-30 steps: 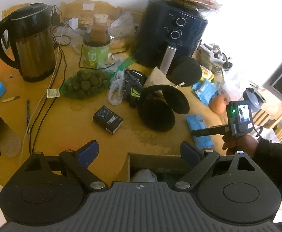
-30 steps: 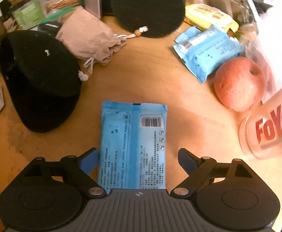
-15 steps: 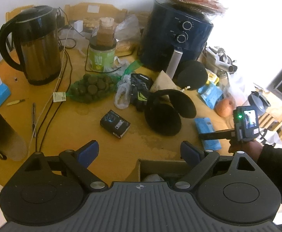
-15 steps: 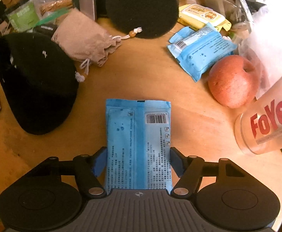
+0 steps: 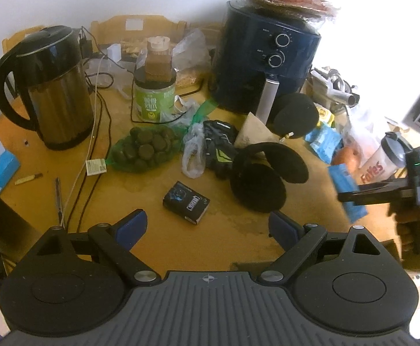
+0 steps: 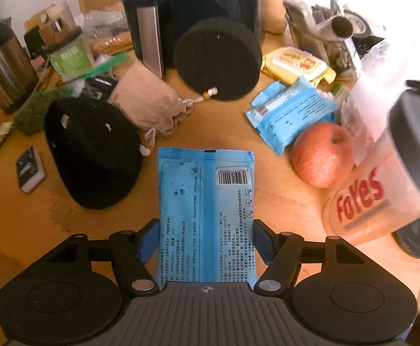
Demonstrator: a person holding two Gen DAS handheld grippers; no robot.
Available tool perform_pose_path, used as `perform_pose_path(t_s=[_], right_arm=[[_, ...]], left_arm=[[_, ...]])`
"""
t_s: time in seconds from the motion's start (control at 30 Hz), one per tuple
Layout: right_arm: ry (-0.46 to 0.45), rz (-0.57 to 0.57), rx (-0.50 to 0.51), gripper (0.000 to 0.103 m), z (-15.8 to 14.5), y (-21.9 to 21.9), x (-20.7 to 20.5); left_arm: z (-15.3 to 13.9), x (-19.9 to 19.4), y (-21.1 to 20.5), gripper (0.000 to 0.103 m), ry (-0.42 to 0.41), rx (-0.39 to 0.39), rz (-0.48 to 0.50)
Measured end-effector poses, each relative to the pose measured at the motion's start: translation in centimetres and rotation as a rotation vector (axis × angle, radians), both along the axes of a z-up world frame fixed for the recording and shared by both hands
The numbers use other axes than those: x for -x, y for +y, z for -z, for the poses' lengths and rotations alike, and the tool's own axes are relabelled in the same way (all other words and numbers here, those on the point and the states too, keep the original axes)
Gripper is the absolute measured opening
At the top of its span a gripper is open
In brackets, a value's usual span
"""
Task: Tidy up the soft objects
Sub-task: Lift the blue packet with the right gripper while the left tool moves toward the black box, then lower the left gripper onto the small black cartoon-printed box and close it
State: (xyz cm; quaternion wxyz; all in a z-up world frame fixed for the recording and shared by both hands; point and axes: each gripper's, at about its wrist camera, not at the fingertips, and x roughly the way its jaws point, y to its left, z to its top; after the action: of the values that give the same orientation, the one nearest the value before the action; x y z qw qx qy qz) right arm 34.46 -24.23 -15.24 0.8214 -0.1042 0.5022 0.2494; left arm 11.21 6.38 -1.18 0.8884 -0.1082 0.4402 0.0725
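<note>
Right wrist view: right gripper [image 6: 205, 240] has its blue pads pressed on both long edges of a light blue tissue pack [image 6: 205, 216], barcode side up. Jaws have just been closing onto it and now grip at the pack's width. Pack is raised clear of the wooden table [image 6: 218, 127]. Just left, a black cap [image 6: 91, 152]; beyond that, a beige drawstring pouch [image 6: 149, 102]. To the right, a red apple [image 6: 322, 154] touching a second blue pack [image 6: 290, 112], and a clear "FoYes" bottle [image 6: 382, 190].

Left wrist view: left gripper [image 5: 207, 227] stands wide, nothing between its pads, over bare table near a small black box [image 5: 186, 202]. Right gripper [image 5: 354, 194] appears at the right edge, carrying the pack [image 5: 344, 183].
</note>
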Motion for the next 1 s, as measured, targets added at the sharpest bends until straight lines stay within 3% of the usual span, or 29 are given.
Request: perform_pose_path(t_s=[0.5,0.77,1.0], right_arm=[[-0.044,0.032,-0.079,0.070,-5.4,-3.1,4.0],[-0.097,0.046,-0.027,0.070,-7.2,-3.7,6.6],[-0.108,0.083,-0.031,0.070,-8.3,-4.6,8.4]], left_arm=[[3.6,-3.4,1.0,0.093,0.045,-0.126,0.137],[6.5,-5.4,1.1,0.093,0.068,-0.209,0.226],[10.2,-7.5,2.6,0.093,0.108,-0.170,0.268]])
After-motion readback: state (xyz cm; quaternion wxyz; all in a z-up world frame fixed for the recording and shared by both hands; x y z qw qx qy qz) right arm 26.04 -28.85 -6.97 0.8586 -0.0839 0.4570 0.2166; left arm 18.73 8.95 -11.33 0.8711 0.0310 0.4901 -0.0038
